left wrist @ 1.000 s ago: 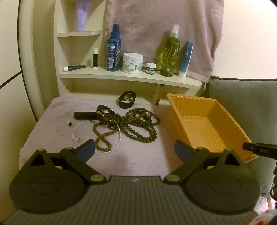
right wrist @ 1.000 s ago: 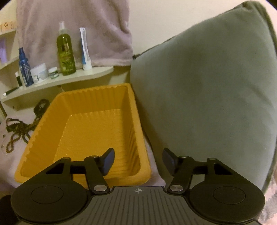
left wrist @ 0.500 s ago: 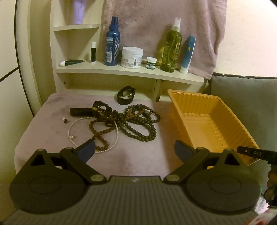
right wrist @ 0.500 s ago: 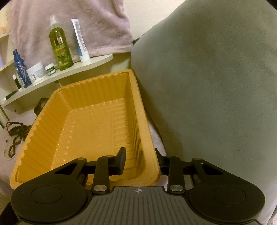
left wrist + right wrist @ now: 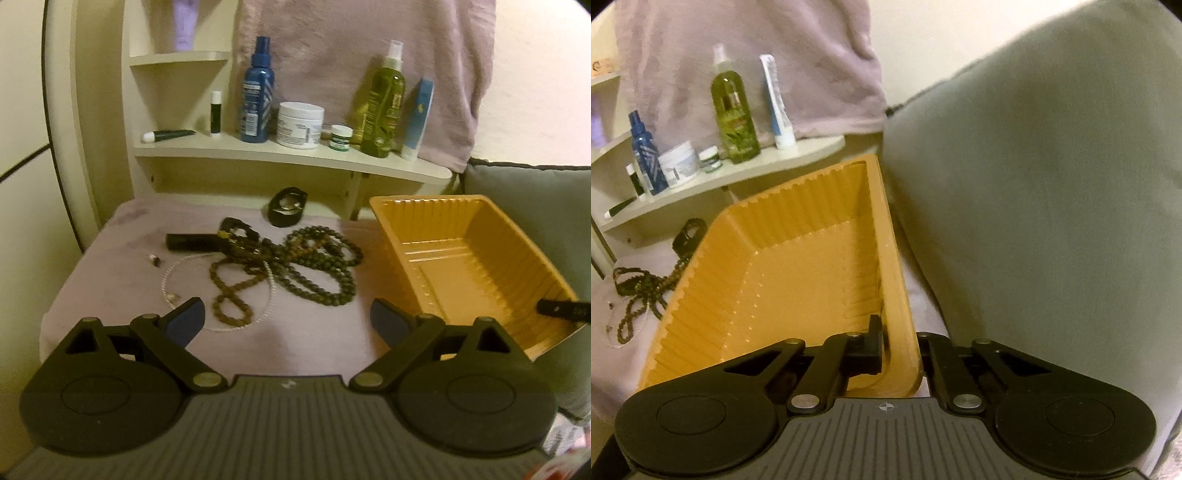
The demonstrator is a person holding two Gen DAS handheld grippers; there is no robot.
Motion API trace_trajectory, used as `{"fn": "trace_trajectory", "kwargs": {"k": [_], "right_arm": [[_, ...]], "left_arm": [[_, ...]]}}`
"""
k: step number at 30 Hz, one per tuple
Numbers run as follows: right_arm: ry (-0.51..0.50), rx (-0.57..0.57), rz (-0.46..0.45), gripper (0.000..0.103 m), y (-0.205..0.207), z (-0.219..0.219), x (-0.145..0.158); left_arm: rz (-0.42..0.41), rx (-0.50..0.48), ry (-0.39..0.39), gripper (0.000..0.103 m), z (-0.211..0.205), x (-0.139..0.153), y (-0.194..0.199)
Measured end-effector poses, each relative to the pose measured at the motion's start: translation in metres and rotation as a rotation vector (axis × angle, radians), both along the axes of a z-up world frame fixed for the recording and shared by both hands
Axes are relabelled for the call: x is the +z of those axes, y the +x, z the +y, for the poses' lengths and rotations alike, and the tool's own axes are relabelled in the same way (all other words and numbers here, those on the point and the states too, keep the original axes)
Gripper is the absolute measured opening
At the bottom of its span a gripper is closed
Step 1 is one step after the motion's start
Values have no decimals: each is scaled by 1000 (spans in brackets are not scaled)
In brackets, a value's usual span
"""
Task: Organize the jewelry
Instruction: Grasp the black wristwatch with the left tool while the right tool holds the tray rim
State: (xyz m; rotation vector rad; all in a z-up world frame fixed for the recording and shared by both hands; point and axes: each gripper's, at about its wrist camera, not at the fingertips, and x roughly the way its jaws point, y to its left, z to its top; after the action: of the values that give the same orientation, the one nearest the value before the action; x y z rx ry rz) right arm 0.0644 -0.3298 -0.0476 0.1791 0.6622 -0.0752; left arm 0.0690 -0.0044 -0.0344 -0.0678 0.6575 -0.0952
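Now the right gripper [image 5: 900, 349] pinches the orange tray [image 5: 886, 236]'s near-right rim, lower centre; left gripper [image 5: 286, 319] gapes wide, beaded necklaces [image 5: 295, 266] heaped mid-frame left of the tray.

The tray [image 5: 798, 280] is ribbed orange plastic with a slight sheen. The beads [image 5: 317, 266] look like dull dark wood. A soft, matt mauve cloth [image 5: 110, 280] lies beneath them. The cushion [image 5: 1052, 206] is matt grey-green fabric.
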Motion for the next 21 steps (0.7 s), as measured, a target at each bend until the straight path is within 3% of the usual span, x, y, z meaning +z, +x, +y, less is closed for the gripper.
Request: {"fn": "trace_trajectory", "kwargs": {"k": [8, 12, 21], "right_arm": [[-81, -4, -14, 4, -3, 25, 20], [-110, -7, -3, 4, -3, 32, 23], [-159, -12, 13, 4, 4, 41, 31]], "left_arm": [[-5, 10, 45, 79, 31, -18, 14], [-3, -2, 68, 66, 43, -28, 27], [-21, -74, 47, 49, 50, -38, 70]]}}
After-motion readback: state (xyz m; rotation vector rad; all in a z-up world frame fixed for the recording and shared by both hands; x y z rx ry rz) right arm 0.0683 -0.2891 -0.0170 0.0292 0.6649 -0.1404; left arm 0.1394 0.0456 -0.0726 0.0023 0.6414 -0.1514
